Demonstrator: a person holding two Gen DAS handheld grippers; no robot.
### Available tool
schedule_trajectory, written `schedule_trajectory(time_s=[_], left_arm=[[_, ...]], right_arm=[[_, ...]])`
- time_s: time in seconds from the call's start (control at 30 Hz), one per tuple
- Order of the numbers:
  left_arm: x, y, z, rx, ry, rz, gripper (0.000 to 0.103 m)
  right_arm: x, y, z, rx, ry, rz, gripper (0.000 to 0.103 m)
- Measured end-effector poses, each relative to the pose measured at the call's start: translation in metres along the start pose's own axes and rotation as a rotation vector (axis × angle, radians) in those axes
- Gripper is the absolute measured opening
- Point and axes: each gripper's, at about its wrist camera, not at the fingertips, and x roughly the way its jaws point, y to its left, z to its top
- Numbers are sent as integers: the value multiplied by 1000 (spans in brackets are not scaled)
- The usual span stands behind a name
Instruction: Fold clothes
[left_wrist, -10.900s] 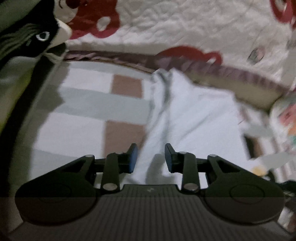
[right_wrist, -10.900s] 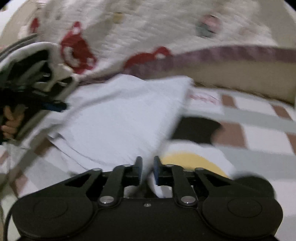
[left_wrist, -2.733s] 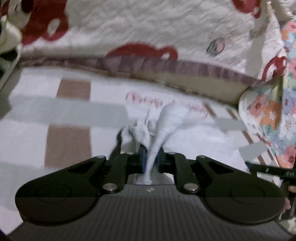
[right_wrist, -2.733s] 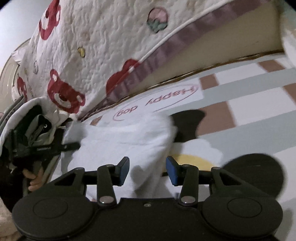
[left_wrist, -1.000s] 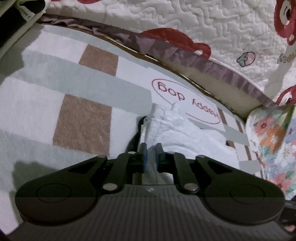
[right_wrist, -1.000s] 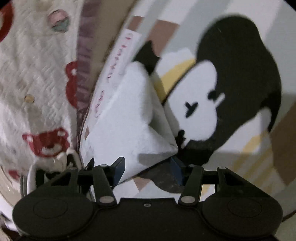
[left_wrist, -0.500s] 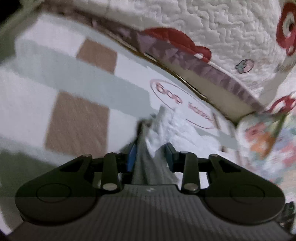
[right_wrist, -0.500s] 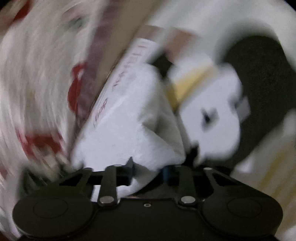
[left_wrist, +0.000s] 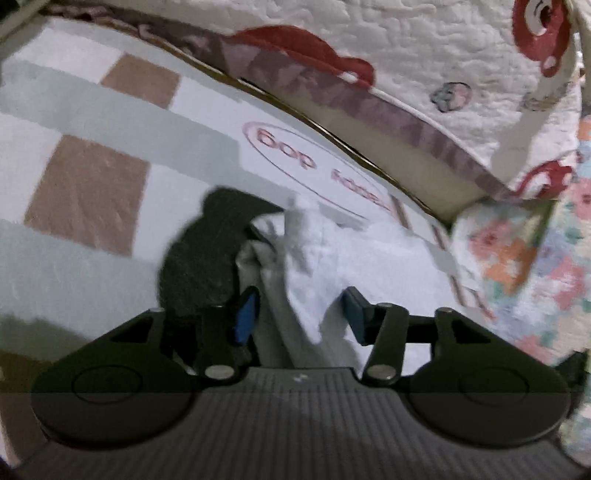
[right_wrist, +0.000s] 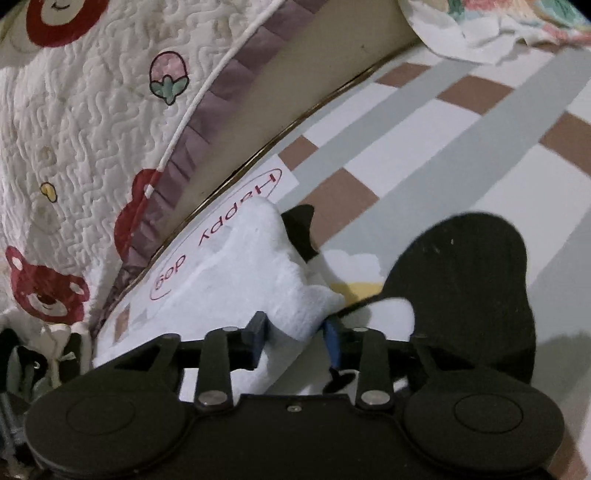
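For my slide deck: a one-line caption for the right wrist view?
Right gripper, jaws opening, straddles a folded white garment lying on a checked dog-print mat.

Checked dog-print mat – bear quilt behind, floral cloth beside.

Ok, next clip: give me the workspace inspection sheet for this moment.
Surface: checked mat in white, grey and brown, with a "Happy dog" print and a black-and-white cartoon dog.
Job's things: white garment, folded into a bundle, lying on the mat over the print.
Clutter: nothing seen on the mat itself.
Grippers: left gripper opening, cloth between its fingers; right gripper opening, a corner of the bundle between its fingers.
Cables: nothing seen.
Surroundings: quilted bear-print cover behind the mat; floral fabric at the side.
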Motion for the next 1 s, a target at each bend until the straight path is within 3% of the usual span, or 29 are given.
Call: schedule_trajectory(time_s=[0.17, 0.27, 0.33, 0.37, 0.4, 0.43, 0.47, 0.57, 0.73, 0.8, 0.93, 1.0], left_arm=[[4, 0, 7, 67, -78, 65, 61], [7, 6, 11, 26, -80, 26, 61], [11, 11, 12, -19, -45, -45, 55], [14, 14, 12, -44, -23, -83, 41], [16, 16, 11, -80, -8, -110, 24], [17, 17, 9, -95, 2, -126, 23], [15, 8, 8, -45, -7, -103, 21], [9, -16, 4, 95, -30, -43, 19], [10, -46, -17, 175, -22, -80, 19], [13, -48, -21, 177, -17, -78, 19], [17, -40, -22, 125, -2, -74, 21], [20, -30, -21, 60, 9, -103, 22]], right_arm=[[6, -3, -1, 33, 27, 49, 45], [14, -9, -3, 63, 52, 81, 51], [22, -12, -6, 83, 58, 112, 55], [25, -12, -7, 77, 44, 127, 55], [28, -7, -3, 39, 39, 133, 51], [30, -2, 2, 0, 35, 139, 41], [33, 4, 6, -39, 31, 145, 21], [25, 34, 20, -312, -28, 131, 19], [24, 34, 41, -420, -67, 15, 20], [31, 21, 44, -411, -32, -14, 23], [30, -12, 46, -164, -31, 37, 32], [30, -17, 42, -106, -14, 75, 42]])
